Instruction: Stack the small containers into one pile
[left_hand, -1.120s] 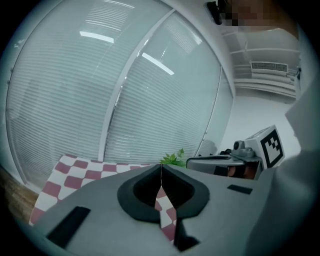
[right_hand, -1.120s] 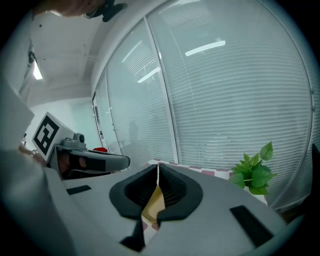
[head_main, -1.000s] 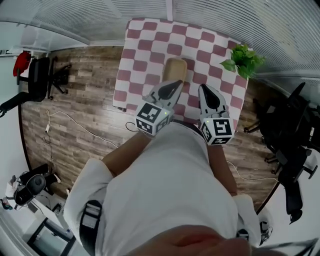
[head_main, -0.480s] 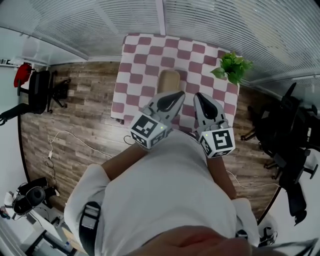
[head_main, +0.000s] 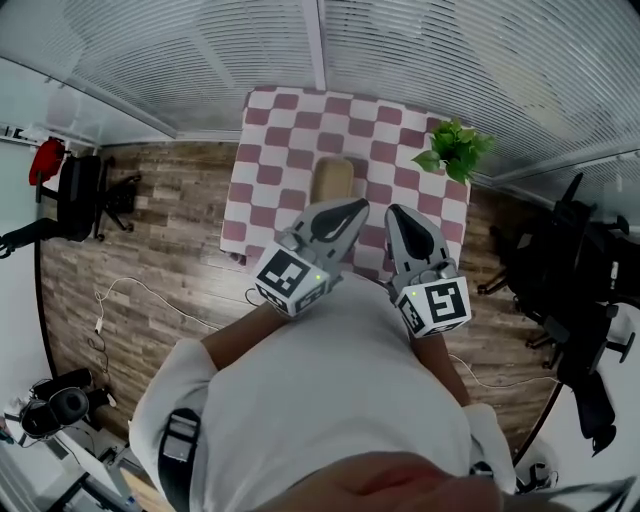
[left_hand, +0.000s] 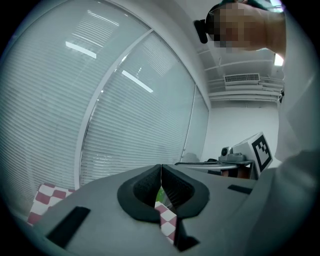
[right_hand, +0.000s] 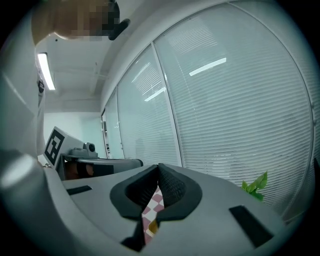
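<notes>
A tan container (head_main: 334, 180) rests on the red and white checked table (head_main: 270, 150) in the head view; I cannot tell if it is one piece or a pile. My left gripper (head_main: 358, 207) is held up near the table's front edge, just below the container, jaws shut and empty. My right gripper (head_main: 397, 212) hangs beside it to the right, also shut on nothing. In the left gripper view the jaw tips (left_hand: 161, 167) meet against the window blinds. The right gripper view shows its tips (right_hand: 158, 167) together, with a sliver of checked cloth (right_hand: 151, 210) below.
A potted green plant (head_main: 452, 150) stands at the table's right corner and shows as leaves (right_hand: 256, 185) in the right gripper view. Window blinds (head_main: 420, 50) run behind the table. Office chairs (head_main: 85, 180) stand left and right (head_main: 570, 290) on the wood floor, with cables (head_main: 140, 290) trailing.
The view has drawn back from the table, which now looks smaller and farther. Both grippers have come back toward my body and stay shut.
</notes>
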